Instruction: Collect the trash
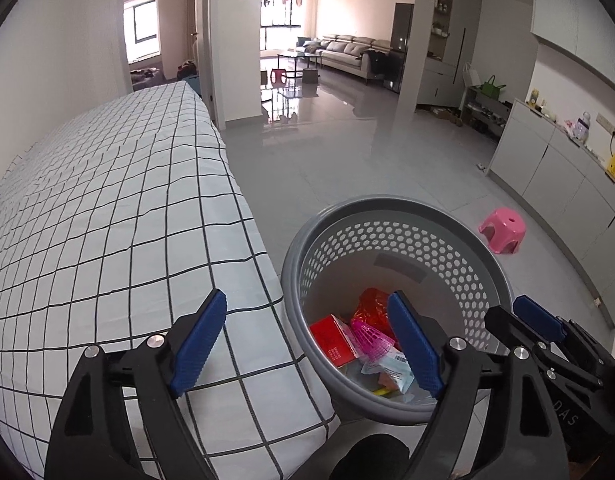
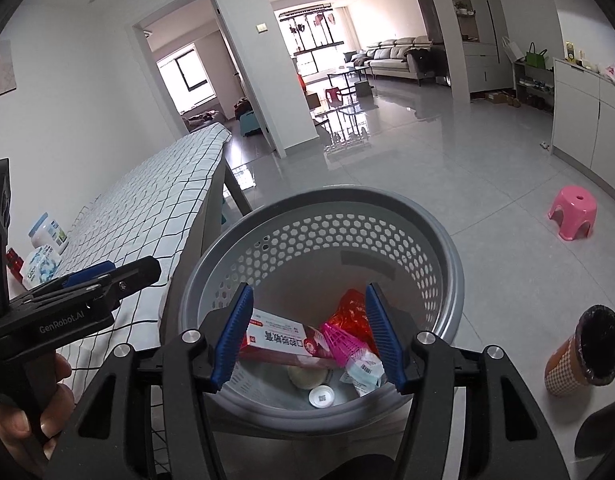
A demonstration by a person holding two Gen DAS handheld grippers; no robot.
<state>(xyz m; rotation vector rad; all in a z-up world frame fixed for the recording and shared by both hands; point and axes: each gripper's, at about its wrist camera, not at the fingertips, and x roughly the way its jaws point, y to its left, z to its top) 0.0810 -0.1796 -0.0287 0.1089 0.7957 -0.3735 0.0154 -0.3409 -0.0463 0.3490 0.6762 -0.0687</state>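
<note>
Grey perforated basket (image 2: 427, 264) holds red box (image 2: 283, 338), pink shuttlecock (image 2: 343, 342).

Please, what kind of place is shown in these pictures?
Most likely a home, an open-plan apartment: a sofa with a coffee table in the far living area, a table under a checked cloth, and wall cabinets on a tiled floor.

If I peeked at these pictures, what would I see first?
First the big grey basket on the floor beside the checked table, with bright trash inside: a red box and a pink shuttlecock. Both open grippers, left and right, hang above it. A pink stool stands further off.
</note>
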